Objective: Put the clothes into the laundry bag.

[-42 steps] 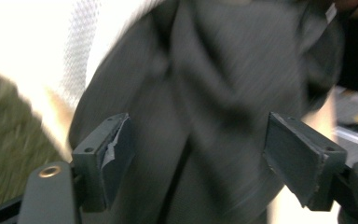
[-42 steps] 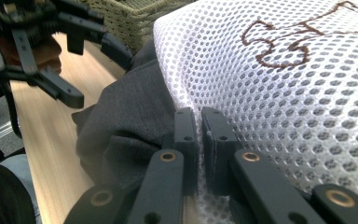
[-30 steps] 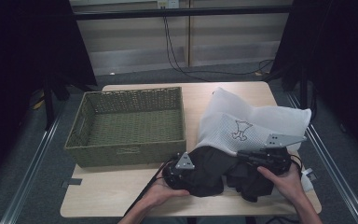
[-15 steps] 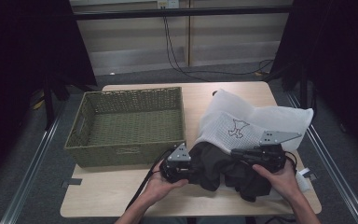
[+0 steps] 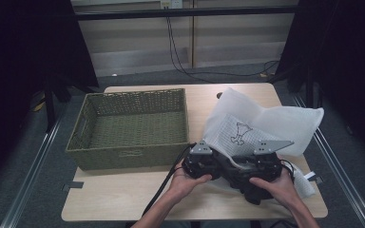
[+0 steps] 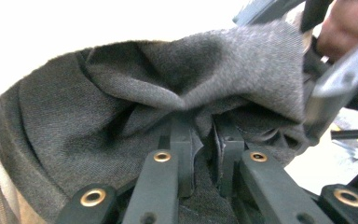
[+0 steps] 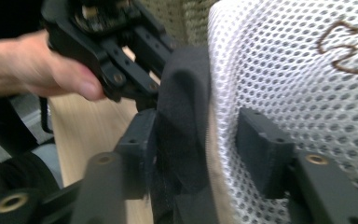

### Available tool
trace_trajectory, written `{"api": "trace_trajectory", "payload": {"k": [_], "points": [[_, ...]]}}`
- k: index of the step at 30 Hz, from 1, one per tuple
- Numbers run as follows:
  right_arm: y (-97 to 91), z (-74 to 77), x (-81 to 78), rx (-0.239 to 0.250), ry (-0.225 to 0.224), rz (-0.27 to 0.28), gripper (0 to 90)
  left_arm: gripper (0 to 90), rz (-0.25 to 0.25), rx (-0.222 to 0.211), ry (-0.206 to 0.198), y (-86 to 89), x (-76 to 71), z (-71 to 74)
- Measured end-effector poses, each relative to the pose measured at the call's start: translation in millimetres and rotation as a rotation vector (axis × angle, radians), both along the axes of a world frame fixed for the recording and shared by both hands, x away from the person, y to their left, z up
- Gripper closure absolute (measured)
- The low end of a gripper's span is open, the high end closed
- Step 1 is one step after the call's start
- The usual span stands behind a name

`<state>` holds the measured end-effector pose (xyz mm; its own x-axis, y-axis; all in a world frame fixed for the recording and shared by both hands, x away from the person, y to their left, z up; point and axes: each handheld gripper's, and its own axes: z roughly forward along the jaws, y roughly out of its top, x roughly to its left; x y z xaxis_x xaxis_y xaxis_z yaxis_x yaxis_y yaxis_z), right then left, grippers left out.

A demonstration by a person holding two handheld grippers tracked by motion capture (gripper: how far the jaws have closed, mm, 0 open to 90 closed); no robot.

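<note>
A dark grey garment (image 5: 241, 179) lies bunched at the table's front right, partly on a white mesh bag (image 5: 266, 123) with a drawn figure. My left gripper (image 5: 217, 166) is shut on a fold of the garment (image 6: 121, 93); its jaws (image 6: 205, 140) pinch the cloth tightly. My right gripper (image 5: 248, 167) faces it from the right. Its jaws (image 7: 200, 135) have just been opening and stand apart, with dark cloth (image 7: 184, 107) and white mesh (image 7: 284, 60) between them. The two grippers are almost touching.
A green wicker basket (image 5: 133, 126) stands at the table's left and holds nothing. Bare wooden table (image 5: 123, 199) shows in front of it. Cables trail from both grippers toward the front edge. A white tag lies by the right edge (image 5: 309, 178).
My left gripper has moved right and slightly up with the garment, closing in on the right gripper. The garment is more bunched. The right gripper has stayed in place.
</note>
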<state>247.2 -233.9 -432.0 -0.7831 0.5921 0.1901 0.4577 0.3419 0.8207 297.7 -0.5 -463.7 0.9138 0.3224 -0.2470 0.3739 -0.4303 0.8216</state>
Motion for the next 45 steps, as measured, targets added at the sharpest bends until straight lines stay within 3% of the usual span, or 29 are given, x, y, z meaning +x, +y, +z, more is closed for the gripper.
{"api": "trace_trajectory", "payload": {"k": [2, 9, 10, 12, 15, 17, 20, 24, 27, 31, 32, 34, 36, 37, 39, 42, 45], "points": [[3.7, -2.2, -0.5, -0.022, -0.008, 0.013, 38.6, 81.4, -0.002, -0.001, 0.002, 0.5, 0.2, 2.7], [12.9, -19.1, 3.4, -0.099, 0.014, 0.014, 37.4, 81.3, -0.003, -0.005, 0.013, -1.8, 1.8, 6.4], [14.2, -20.2, 3.4, -0.112, 0.016, 0.007, 39.1, 81.3, -0.003, -0.004, 0.018, -1.7, 2.0, 6.1], [14.4, -21.7, 3.8, -0.150, -0.003, -0.011, 53.1, 81.0, -0.008, -0.011, 0.021, -0.2, 1.8, 5.9], [7.7, -24.3, 6.7, -0.151, -0.002, -0.022, 69.4, 79.5, -0.011, -0.039, 0.044, 3.2, 3.5, 7.2], [5.3, -25.7, 8.2, -0.140, 0.011, -0.035, 76.2, 75.9, -0.018, -0.040, 0.030, 2.6, 1.9, 8.1], [2.6, -24.8, 7.7, -0.135, 0.010, -0.042, 79.9, 63.4, -0.043, -0.076, 0.014, 12.6, -1.0, 12.3], [-1.4, -21.6, 5.9, -0.119, 0.008, -0.046, 80.5, 54.2, -0.020, -0.119, -0.004, 38.0, -5.7, 22.0], [-3.7, -18.8, 5.2, -0.105, 0.007, -0.048, 80.7, 50.3, -0.002, -0.102, -0.014, 55.5, -10.0, 19.6], [-8.7, -15.2, 4.0, -0.084, 0.005, -0.052, 80.9, 48.0, 0.037, -0.063, -0.009, 79.6, -12.7, 5.3], [-9.7, -14.4, 3.7, -0.081, 0.008, -0.054, 80.9, 48.1, 0.049, -0.026, -0.012, 84.5, -11.9, 1.6], [-11.3, -13.1, 3.5, -0.070, 0.005, -0.053, 80.9, 54.4, 0.065, -0.013, -0.005, 89.5, -11.4, -5.0], [-11.6, -11.7, 3.0, -0.060, 0.006, -0.052, 81.0, 60.5, 0.048, -0.009, 0.022, 88.0, -11.1, -12.2], [-11.5, -11.2, 3.3, -0.056, 0.006, -0.050, 80.9, 62.5, 0.020, 0.012, 0.028, 82.8, -12.3, -16.6], [-10.7, -10.3, 3.7, -0.056, 0.001, -0.050, 80.9, 62.9, 0.015, 0.104, 0.001, 73.5, -13.7, -23.5], [-11.2, -9.3, 2.8, -0.053, -0.003, -0.046, 81.0, 62.1, -0.018, 0.115, 0.034, 66.5, -12.0, -32.4], [-12.8, -9.5, 2.6, -0.049, -0.001, -0.047, 80.9, 57.4, -0.006, 0.146, 0.004, 60.3, -14.8, -32.6]]}}
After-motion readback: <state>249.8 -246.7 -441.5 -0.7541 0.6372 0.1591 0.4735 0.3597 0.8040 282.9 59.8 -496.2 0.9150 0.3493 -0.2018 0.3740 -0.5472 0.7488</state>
